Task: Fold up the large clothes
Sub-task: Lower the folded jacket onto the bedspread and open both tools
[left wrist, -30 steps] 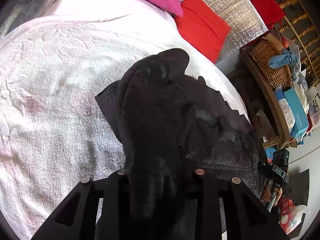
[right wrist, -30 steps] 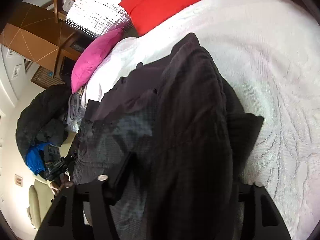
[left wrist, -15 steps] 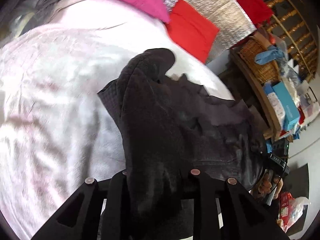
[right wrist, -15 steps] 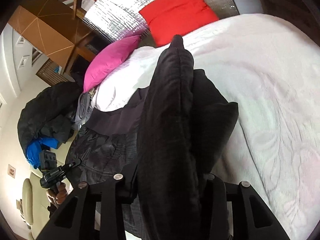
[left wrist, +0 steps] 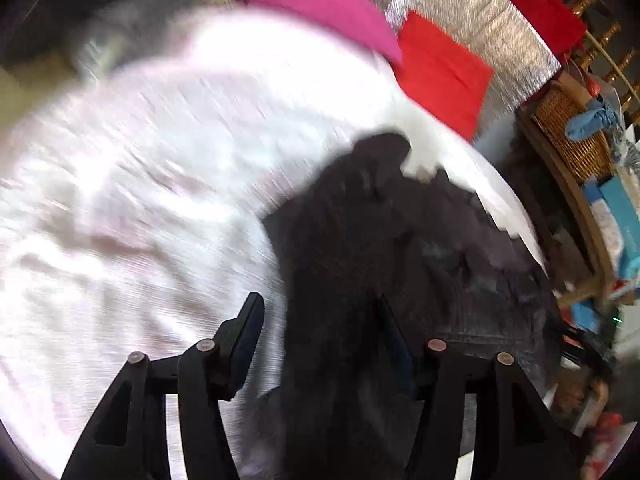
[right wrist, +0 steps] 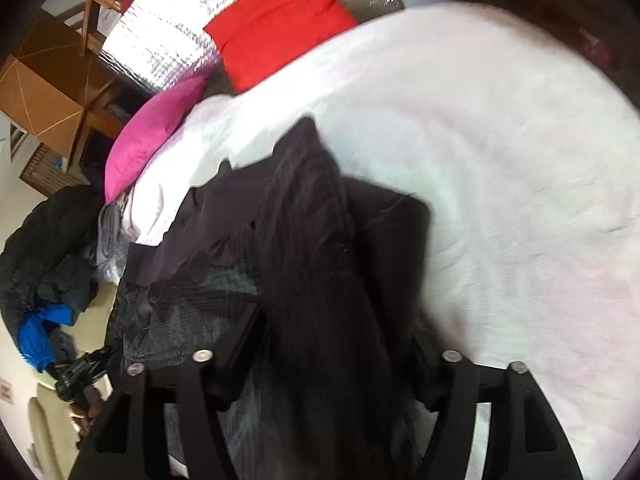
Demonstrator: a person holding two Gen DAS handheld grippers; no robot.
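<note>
A large black garment lies bunched on the white bedspread, spilling over the bed's edge. My left gripper is open, its fingers spread wide, and the cloth lies between them without being pinched. In the right wrist view the same garment runs up from between the fingers of my right gripper, which is also open with the fabric lying loose in the gap. The view is blurred by motion.
A pink pillow and a red pillow lie at the bed's head against a silver quilted panel. A wicker basket and boxes sit on a shelf beside the bed. Dark and blue clothes are heaped on the floor.
Both grippers have opened from being shut on the garment and let it go. The raised fold has dropped flatter onto the bed, and both views have shifted.
</note>
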